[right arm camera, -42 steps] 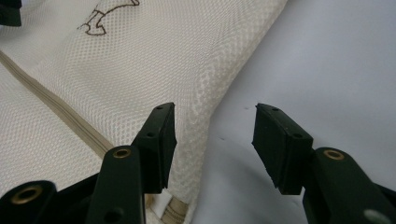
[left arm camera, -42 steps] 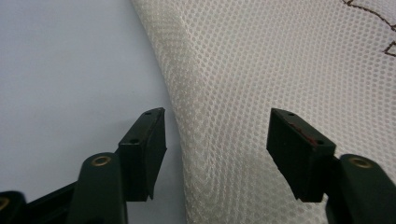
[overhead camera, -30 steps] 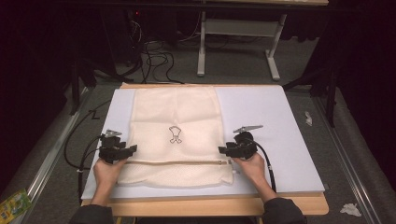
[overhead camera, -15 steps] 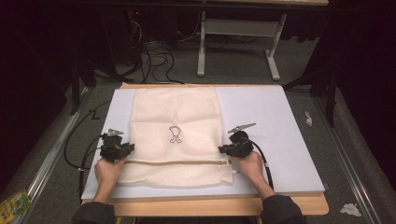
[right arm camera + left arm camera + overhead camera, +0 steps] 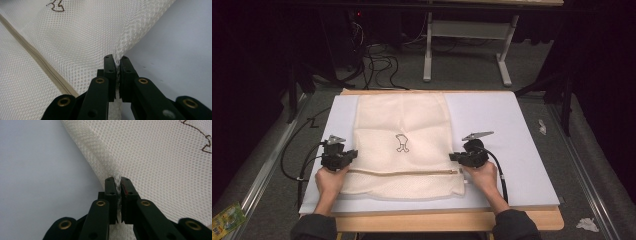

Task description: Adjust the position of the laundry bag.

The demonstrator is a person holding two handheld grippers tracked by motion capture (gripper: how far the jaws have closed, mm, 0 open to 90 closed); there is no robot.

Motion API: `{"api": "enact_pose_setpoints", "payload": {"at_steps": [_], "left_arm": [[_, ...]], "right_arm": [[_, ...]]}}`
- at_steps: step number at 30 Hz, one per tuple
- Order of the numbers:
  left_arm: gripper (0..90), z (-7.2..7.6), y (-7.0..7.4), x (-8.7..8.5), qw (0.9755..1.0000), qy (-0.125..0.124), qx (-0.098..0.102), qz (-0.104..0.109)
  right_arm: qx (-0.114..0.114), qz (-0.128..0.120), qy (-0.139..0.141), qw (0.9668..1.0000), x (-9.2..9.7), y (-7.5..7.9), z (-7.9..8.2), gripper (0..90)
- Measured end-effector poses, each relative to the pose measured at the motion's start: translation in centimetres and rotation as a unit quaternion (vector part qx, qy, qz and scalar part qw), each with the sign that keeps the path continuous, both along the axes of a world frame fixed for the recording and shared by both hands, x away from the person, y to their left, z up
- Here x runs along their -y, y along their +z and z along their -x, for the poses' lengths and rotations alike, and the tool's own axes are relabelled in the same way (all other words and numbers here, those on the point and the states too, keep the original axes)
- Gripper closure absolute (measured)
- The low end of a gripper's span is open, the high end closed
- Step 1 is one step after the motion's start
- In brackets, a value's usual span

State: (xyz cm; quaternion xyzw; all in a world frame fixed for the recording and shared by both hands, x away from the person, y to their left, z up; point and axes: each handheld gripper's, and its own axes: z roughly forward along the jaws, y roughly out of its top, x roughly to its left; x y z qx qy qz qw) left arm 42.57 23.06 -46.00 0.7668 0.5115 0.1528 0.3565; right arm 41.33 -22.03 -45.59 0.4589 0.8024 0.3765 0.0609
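Pale board (image 5: 512, 130) on wooden table (image 5: 447, 220), dark room; both tongs pinching mesh bag (image 5: 404, 120) edges.

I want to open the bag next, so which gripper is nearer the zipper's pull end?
Right. The right gripper pinches the mesh bag's edge just above the zipper end; the pull itself is too small to see. The left gripper clamps the opposite edge.

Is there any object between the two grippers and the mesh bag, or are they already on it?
Nothing visible stands between them. The left gripper has just closed on the left edge of the mesh bag, and the right gripper has just closed on its right edge, with mesh pinched between the jaws of each. The white board beside the bag is bare.
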Motion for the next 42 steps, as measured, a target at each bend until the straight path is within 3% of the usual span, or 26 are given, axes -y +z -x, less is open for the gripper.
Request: {"api": "enact_pose_setpoints", "payload": {"at_steps": [10, 13, 16, 24, 28, 42], "left_arm": [[85.9, -0.7, 0.4, 2.1, 0.9995, -0.012, 0.011, 0.027], [85.9, -0.7, 0.9, 2.2, 0.9989, -0.015, 0.023, 0.039], [86.0, -1.2, 0.7, 2.6, 0.9990, -0.018, 0.015, 0.039], [86.0, -1.3, 0.7, 3.5, 0.9979, -0.021, 0.019, 0.058], [86.0, -1.2, 1.1, 4.5, 0.9981, -0.028, 0.030, 0.046], [85.9, -2.1, 1.3, 7.8, 0.9968, -0.044, 0.041, 0.053]], "right_arm": [[0.008, -0.004, -0.022, 0.9997, 2.3, 0.1, 0.4, 87.8], [0.008, -0.005, -0.030, 0.9995, 2.8, 0.4, 0.4, 87.9], [0.017, -0.001, -0.031, 0.9994, 3.1, 0.8, 0.7, 88.0], [0.021, -0.001, -0.044, 0.9988, 4.5, 0.9, 0.8, 88.0], [0.021, -0.001, -0.051, 0.9985, 5.1, 1.1, 0.9, 88.0], [0.029, -0.002, -0.087, 0.9958, 8.1, 1.4, 1.4, 88.0]]}}
